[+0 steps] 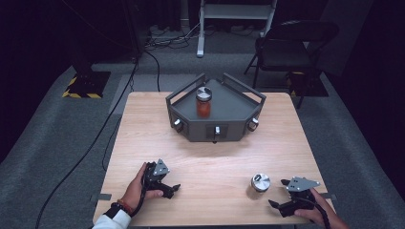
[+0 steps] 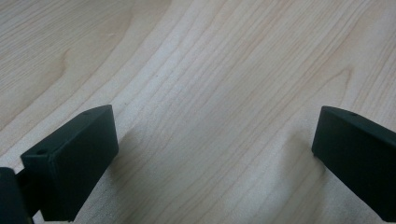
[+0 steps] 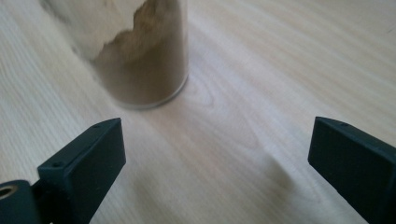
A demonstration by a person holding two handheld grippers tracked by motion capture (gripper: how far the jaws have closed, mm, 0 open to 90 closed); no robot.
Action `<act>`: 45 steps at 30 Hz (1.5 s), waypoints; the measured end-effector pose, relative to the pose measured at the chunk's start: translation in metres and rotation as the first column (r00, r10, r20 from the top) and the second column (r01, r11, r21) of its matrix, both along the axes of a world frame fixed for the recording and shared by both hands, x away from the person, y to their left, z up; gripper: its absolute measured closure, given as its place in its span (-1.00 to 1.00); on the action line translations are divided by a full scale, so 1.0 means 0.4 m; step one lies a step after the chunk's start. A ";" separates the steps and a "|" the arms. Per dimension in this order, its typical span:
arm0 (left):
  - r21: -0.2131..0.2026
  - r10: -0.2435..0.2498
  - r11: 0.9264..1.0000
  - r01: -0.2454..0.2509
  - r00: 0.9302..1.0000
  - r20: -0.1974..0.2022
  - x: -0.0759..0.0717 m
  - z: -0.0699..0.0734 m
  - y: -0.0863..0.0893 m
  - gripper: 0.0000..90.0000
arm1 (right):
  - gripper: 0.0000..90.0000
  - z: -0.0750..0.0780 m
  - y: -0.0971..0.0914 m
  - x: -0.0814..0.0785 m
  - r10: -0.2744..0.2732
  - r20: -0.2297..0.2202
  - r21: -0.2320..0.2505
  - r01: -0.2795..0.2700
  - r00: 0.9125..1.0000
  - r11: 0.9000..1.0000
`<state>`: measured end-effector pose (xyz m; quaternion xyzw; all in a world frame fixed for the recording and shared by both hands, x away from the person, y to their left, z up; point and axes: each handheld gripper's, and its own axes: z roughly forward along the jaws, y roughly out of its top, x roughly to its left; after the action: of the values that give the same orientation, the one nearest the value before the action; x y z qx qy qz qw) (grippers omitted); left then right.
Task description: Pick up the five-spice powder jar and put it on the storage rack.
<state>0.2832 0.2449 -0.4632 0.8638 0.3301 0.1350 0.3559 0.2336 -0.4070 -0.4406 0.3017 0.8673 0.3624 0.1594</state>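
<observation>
High view: a light wooden desk (image 1: 210, 157) on grey carpet. At the far middle, a grey angular tray (image 1: 229, 119) with raised rails and three knobs on its near faces. Inside the tray, upright, a jar of red contents (image 1: 204, 102) with a silver lid. Near right on the bare desk, a second jar with a silver lid (image 1: 260, 185), upright, holding brownish powder. Just right of that jar, apart from it, the right hand-held gripper (image 1: 278, 193), held by a hand (image 1: 315, 210) at the near right corner, jaws spread wide and pointing left toward the jar. At the near left, the left hand-held gripper (image 1: 173, 189), gripped by a hand (image 1: 136, 188) with a wristband and white sleeve, resting low on the desk, pointing right. Beyond the desk, a dark folding chair (image 1: 291, 43) at far right, cables on the floor, a white frame leg at far centre.

Left gripper view: two black jaws spread wide, nothing between them but wood grain of the desk (image 2: 210, 93) close below.

Right gripper view: jaws wide apart, holding nothing. Ahead and to the left, the base of the glass jar (image 3: 140, 51) with brown powder heaped unevenly inside, standing on the desk, clear of both jaws.
</observation>
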 end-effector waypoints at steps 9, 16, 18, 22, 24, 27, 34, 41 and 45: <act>0.000 0.004 1.000 -0.004 1.000 0.000 -0.001 0.000 -0.001 -1.00 | -0.92 0.023 0.011 -0.019 0.004 0.004 0.031 -0.005 1.000 0.999; 0.000 0.004 1.000 -0.004 1.000 0.000 -0.002 0.000 -0.001 -1.00 | -0.92 0.032 0.028 -0.025 -0.001 -0.001 0.057 0.002 1.000 0.998; 0.000 0.004 1.000 -0.004 1.000 0.000 -0.001 0.000 -0.001 -1.00 | -0.92 0.030 0.031 -0.027 -0.011 -0.001 0.074 0.011 1.000 0.997; 0.000 0.005 1.000 -0.005 1.000 0.000 -0.002 0.000 -0.001 -1.00 | -0.92 0.031 0.038 -0.025 -0.010 0.003 0.096 0.010 1.000 0.995; 0.000 0.005 1.000 -0.005 1.000 0.000 -0.002 0.000 -0.001 -1.00 | -0.92 0.031 0.045 -0.024 -0.012 0.007 0.102 0.011 1.000 0.995; 0.000 0.005 1.000 -0.005 1.000 0.000 -0.002 0.000 -0.001 -1.00 | -0.92 0.028 0.053 -0.018 -0.004 0.008 0.113 0.003 1.000 0.994; 0.000 0.005 1.000 -0.005 1.000 0.000 -0.002 0.000 -0.001 -1.00 | -0.87 0.008 0.075 -0.008 0.000 0.014 0.122 -0.002 1.000 0.992; 0.000 0.005 1.000 -0.005 1.000 0.000 -0.002 0.000 -0.001 -1.00 | -0.84 -0.006 0.094 0.016 0.007 0.012 0.140 -0.008 1.000 0.990; 0.000 0.005 1.000 -0.005 1.000 0.000 -0.002 0.000 -0.001 -1.00 | -0.72 -0.013 0.104 0.022 0.016 0.023 0.144 -0.019 1.000 0.989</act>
<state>0.2824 0.2444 -0.4633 0.8630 0.3321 0.1360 0.3556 0.2424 -0.3654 -0.4457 0.3008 0.8396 0.4290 0.1434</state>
